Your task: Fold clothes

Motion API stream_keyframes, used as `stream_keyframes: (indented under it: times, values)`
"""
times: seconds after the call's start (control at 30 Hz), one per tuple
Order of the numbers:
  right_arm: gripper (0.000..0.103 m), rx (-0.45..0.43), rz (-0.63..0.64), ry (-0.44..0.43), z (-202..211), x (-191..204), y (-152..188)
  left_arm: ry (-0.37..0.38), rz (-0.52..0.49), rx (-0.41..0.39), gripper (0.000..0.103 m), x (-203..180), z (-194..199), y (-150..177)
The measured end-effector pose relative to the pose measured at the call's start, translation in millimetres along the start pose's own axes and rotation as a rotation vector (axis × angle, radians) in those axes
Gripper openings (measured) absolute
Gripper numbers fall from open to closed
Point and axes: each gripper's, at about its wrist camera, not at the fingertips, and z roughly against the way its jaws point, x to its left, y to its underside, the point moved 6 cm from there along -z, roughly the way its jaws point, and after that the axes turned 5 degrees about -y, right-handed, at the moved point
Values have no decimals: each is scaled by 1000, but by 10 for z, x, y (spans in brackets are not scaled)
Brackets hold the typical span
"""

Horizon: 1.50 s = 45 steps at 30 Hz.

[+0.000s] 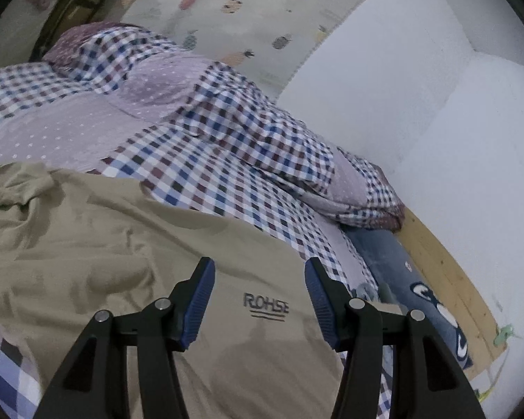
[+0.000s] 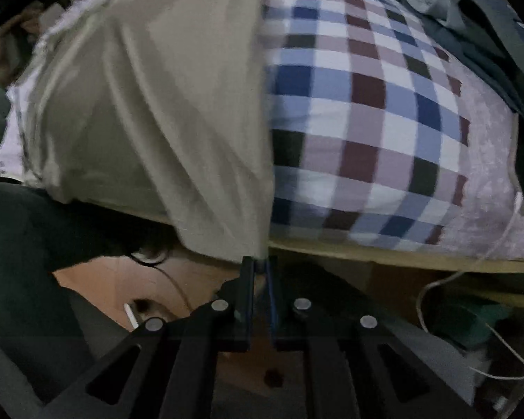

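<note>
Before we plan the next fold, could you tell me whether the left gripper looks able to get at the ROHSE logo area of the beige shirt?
Probably yes: the left gripper hangs open over the beige shirt, nothing between.

Black left gripper (image 1: 258,296), blue ribbed pads, silver screws

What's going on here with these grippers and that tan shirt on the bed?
A person is folding a tan shirt spread on a bed with checked bedding, using a handheld gripper in each hand. The right gripper is shut on the shirt's edge at the side of the bed. The left gripper hangs open above the shirt near its printed logo, gripping nothing.
</note>
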Motion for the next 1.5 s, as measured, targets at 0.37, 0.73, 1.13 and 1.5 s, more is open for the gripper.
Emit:
stream_keyframes:
  times: [0.37,0.73,1.13,1.5]
  values:
    - [40,-280,116,27,1046,-97,-1278,-74,106,-63,69,602,15,-314]
    - [44,-474,309,2,1065,678,-2923,-139,236,-113,71,1258,46,-514]
    - [44,-482,418,75,466,1033,-4871,-139,178,-93,71,1237,-119,-514]
    - [61,-348,364,126,-308,515,-5875,-152,167,-78,71,1258,-207,-478]
